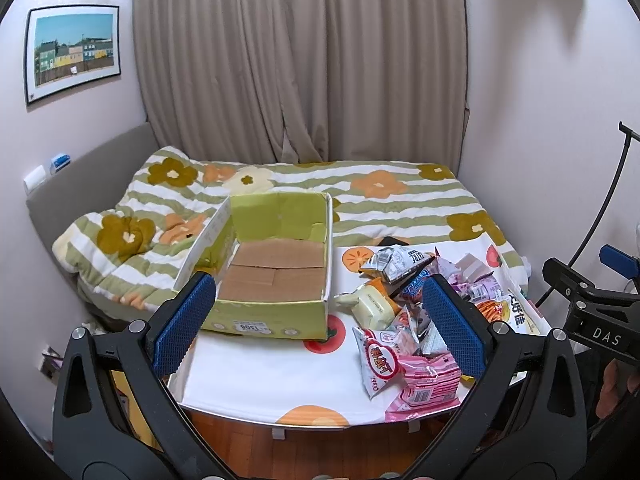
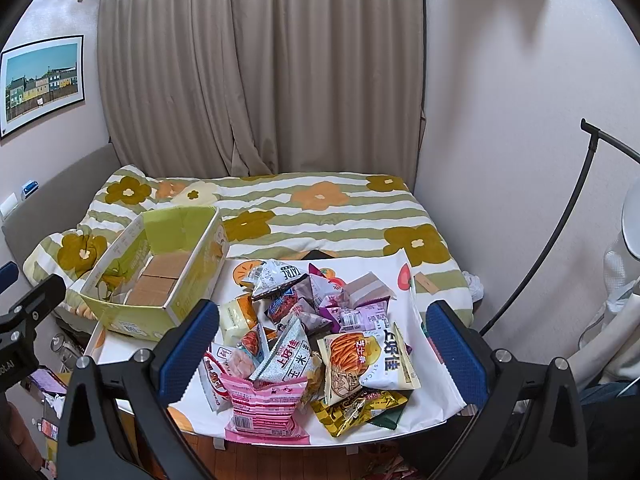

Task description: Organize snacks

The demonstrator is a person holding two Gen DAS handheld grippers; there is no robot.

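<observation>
A pile of snack packets (image 2: 316, 340) lies on the right half of a small table with a white fruit-print cloth (image 1: 260, 376); it also shows in the left wrist view (image 1: 416, 312). An empty green cardboard box (image 1: 276, 268) stands open on the table's left side, also seen in the right wrist view (image 2: 160, 276). My left gripper (image 1: 320, 328) is open and empty, hovering above the table's front edge between box and pile. My right gripper (image 2: 322, 354) is open and empty, held above the near side of the pile.
A bed with a green-striped flowered quilt (image 1: 392, 200) lies right behind the table. Beige curtains (image 1: 300, 60) hang at the back. White walls close in on both sides. A black curved stand (image 2: 560, 232) rises at the right. Wooden floor (image 1: 320, 448) shows below the table.
</observation>
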